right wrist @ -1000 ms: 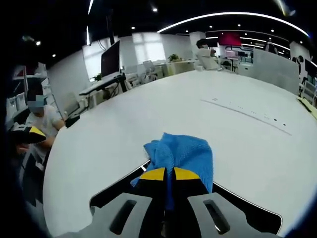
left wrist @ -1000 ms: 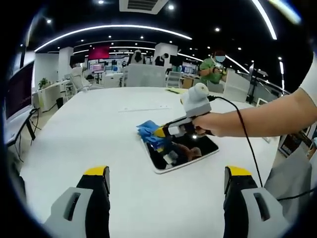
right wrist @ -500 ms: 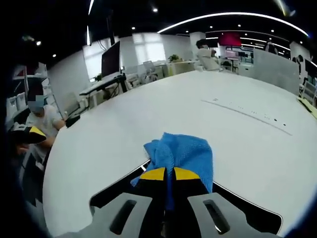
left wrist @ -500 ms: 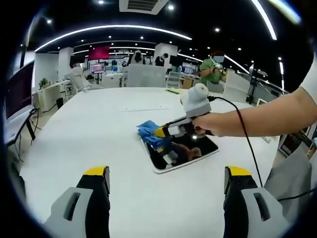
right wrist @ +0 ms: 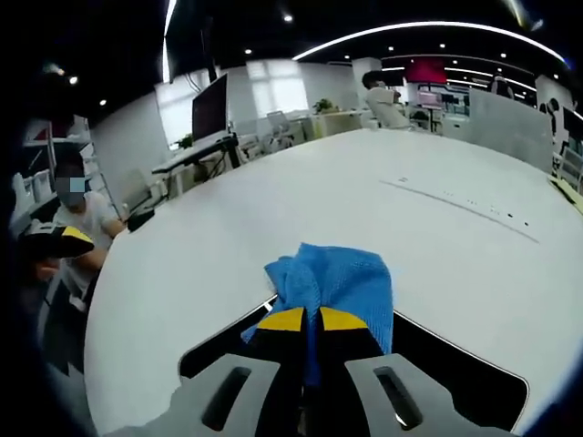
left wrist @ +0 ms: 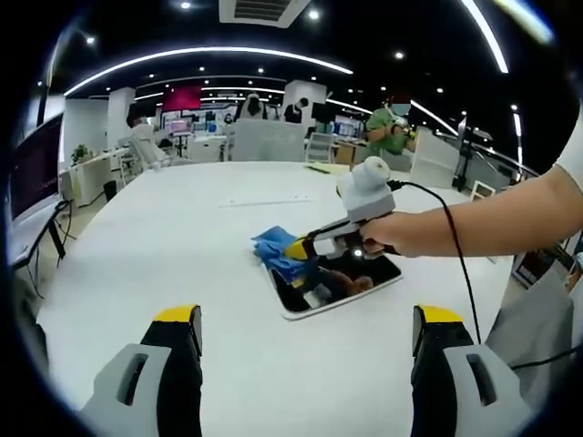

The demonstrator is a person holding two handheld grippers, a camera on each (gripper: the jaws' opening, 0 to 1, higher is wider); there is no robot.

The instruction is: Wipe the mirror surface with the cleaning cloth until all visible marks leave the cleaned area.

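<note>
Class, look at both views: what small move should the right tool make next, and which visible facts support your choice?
Probably drag the blue cloth back across the mirror toward its near edge. The right tool is shut on the cloth at the mirror's far corner, so most of the glass lies unwiped behind it. The left tool hangs open, apart.

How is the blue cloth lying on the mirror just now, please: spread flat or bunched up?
Bunched up. The cloth sits in a crumpled heap, pinched in the shut right tool at the mirror edge.

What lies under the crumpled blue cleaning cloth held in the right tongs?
The blue microfibre cloth covers one corner of the rectangular white-framed mirror, spilling onto the white table. Any marks beneath it are hidden. The right tongs are shut on it.
</note>
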